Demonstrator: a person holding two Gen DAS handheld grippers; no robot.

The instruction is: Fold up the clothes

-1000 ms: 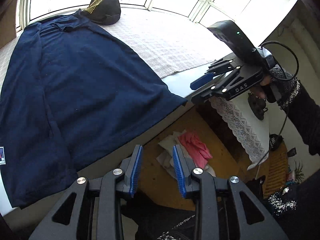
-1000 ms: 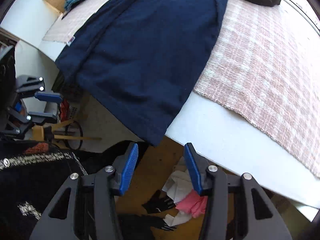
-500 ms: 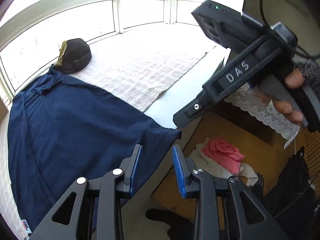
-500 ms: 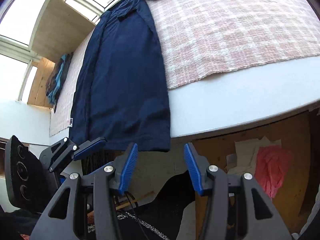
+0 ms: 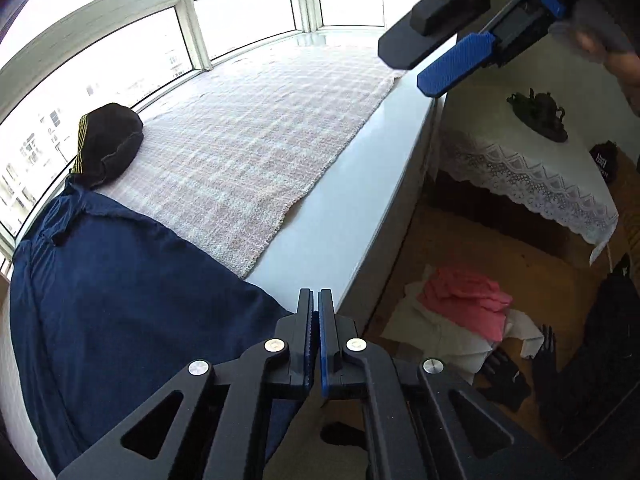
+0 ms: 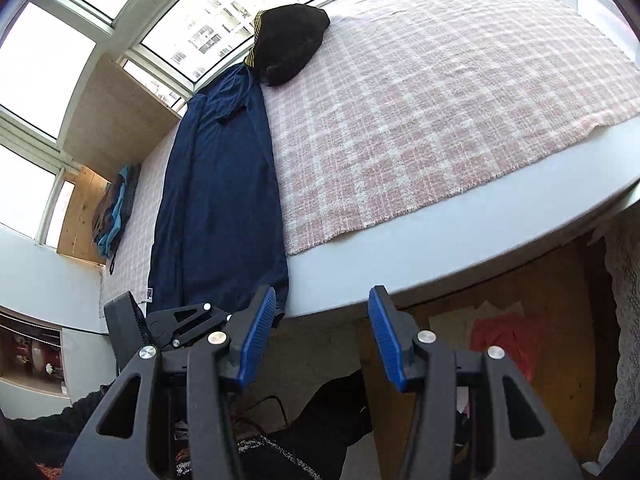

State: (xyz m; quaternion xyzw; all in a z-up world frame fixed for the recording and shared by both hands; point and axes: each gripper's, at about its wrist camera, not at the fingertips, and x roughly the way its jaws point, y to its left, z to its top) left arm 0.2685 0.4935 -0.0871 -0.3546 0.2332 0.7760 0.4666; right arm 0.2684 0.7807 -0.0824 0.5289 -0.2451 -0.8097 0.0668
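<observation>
The navy shirt [image 5: 132, 308] lies flat along the window bench [image 5: 352, 216], partly on the pink blanket [image 5: 248, 148], no fold visible (most remains, I judge), its hem corner clamped in the left gripper [image 5: 319, 320] while the right gripper [image 6: 322, 336] hangs apart and empty.

Garment [image 6: 218, 200]: lies lengthwise on ledge [image 5: 352, 216], left of blanket [image 6: 440, 92], overlapping its edge. Cap [image 6: 290, 42]: at garment's far end, by window [image 5: 236, 12]. Clothes pile [image 5: 464, 300]: on floor below ledge, right.
</observation>
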